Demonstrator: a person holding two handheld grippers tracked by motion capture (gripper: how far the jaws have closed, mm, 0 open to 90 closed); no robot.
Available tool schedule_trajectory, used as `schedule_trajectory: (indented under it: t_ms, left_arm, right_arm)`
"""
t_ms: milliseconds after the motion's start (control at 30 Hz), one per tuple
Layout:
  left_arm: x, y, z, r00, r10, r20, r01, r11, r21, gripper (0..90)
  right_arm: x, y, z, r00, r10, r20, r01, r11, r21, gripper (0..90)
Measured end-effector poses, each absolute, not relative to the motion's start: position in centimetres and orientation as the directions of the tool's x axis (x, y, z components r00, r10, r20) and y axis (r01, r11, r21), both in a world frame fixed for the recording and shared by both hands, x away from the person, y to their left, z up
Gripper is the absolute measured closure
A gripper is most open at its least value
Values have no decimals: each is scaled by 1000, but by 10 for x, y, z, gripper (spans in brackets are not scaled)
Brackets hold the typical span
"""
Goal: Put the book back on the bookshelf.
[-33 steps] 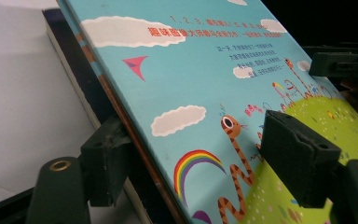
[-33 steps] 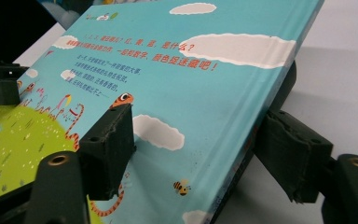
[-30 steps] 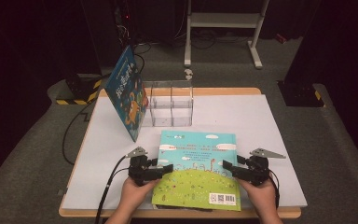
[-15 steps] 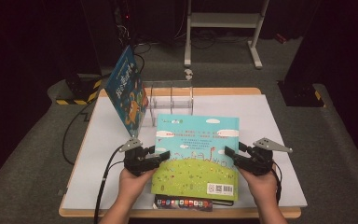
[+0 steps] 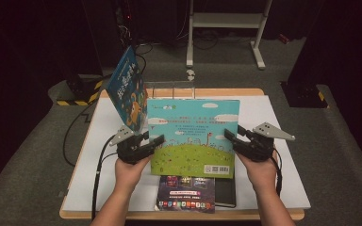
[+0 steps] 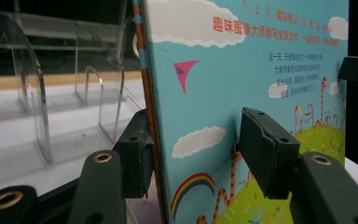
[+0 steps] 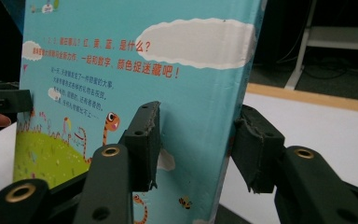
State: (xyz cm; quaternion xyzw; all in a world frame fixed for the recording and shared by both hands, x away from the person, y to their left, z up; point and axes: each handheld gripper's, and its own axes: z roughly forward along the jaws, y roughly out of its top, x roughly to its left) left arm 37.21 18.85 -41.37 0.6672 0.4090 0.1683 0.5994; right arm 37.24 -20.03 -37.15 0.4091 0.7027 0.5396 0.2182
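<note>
White table (image 5: 273, 113) in dark room. Both jaws have been closing on the picture book (image 5: 193, 136): left gripper (image 5: 156, 141) and right gripper (image 5: 230, 136) grasp it between them, now raised upright versus flat earlier.

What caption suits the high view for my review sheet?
Left gripper and right gripper hold the picture book upright by its side edges above the table.

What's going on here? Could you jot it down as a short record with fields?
Held thing: picture book, tilted up off the table
Left gripper: clamped on the book's left edge, jaws just closing
Right gripper: clamped on its right edge, jaws just closing
Underneath: dark book lying flat
Behind: clear divider rack; blue book leaning
</note>
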Motion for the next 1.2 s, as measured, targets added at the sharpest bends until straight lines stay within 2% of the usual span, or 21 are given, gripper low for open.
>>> schedule_trajectory:
  t_ms: [233,433,600,733,833,1033,1167,1200]
  left_arm:
    - [379,186,-408,627,757,-186,260,22,965,478]
    - [369,186,-412,646,747,-157,212,23,977,476]
    - [354,186,-413,666,736,-118,165,8,986,476]
    - [344,189,-415,687,713,-137,159,37,987,472]
    - [342,191,-416,697,697,-168,174,63,983,467]
    - [344,193,-417,701,692,-173,178,65,982,471]
    - [342,194,-417,690,707,-154,168,50,984,499]
    - [342,194,-417,688,711,-150,165,48,985,504]
  right_arm:
    - [370,-198,-357,-562,821,100,264,63,962,564]
    - [357,-201,-360,-571,817,85,226,57,973,562]
    - [342,-203,-366,-598,795,100,202,29,979,490]
    - [332,-205,-372,-626,772,113,206,24,978,431]
    - [331,-205,-373,-647,757,95,203,50,978,418]
    - [350,-198,-370,-695,707,130,246,64,967,252]
    - [358,-192,-368,-698,704,133,264,80,961,296]
    - [358,-191,-367,-703,701,120,257,92,962,279]
